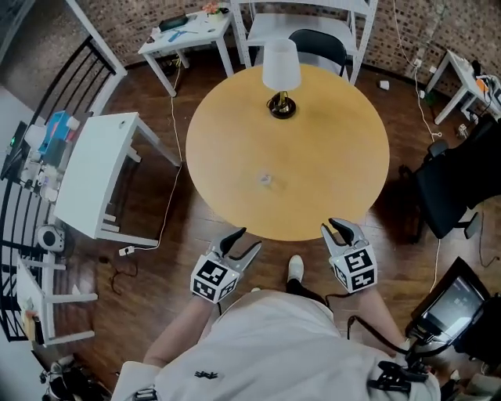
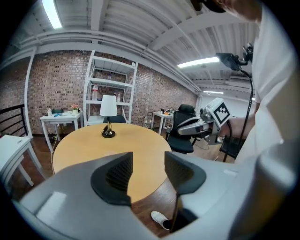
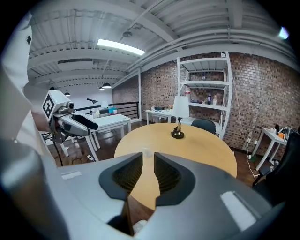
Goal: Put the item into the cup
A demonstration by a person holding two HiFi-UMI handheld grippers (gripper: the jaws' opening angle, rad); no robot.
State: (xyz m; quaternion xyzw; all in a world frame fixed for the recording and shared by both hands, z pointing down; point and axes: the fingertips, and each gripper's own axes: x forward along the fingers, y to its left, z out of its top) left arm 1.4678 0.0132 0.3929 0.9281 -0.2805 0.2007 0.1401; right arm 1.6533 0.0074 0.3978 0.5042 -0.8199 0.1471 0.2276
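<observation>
Brick walls (image 1: pixel 117 17) and a dark wooden floor (image 1: pixel 180 258) surround a round yellow wooden table (image 1: pixel 329 141) in the head view. A lamp with a white shade and a black foot (image 1: pixel 280 66) stands by the tabletop's far edge, and a small clear object (image 1: pixel 264 179) sits alone near the middle of the tabletop; it is too small to tell whether it is the cup or the item. The left gripper (image 1: pixel 249 240) and the right gripper (image 1: pixel 329 226) hang just off the tabletop's near edge, over the floor, well apart from that object. A white side table (image 1: pixel 94 168) stands to the left and a black office chair (image 1: pixel 450 188) to the right. In the left gripper view its jaws stand wide apart with nothing between them; the gap shows the tabletop's near edge and the floor, and a white metal shelf unit (image 2: pixel 110 89) rises behind the lamp. In the right gripper view its jaws are parted by a narrow gap, gripping nothing, and the clear object shows on the tabletop just beyond them.
</observation>
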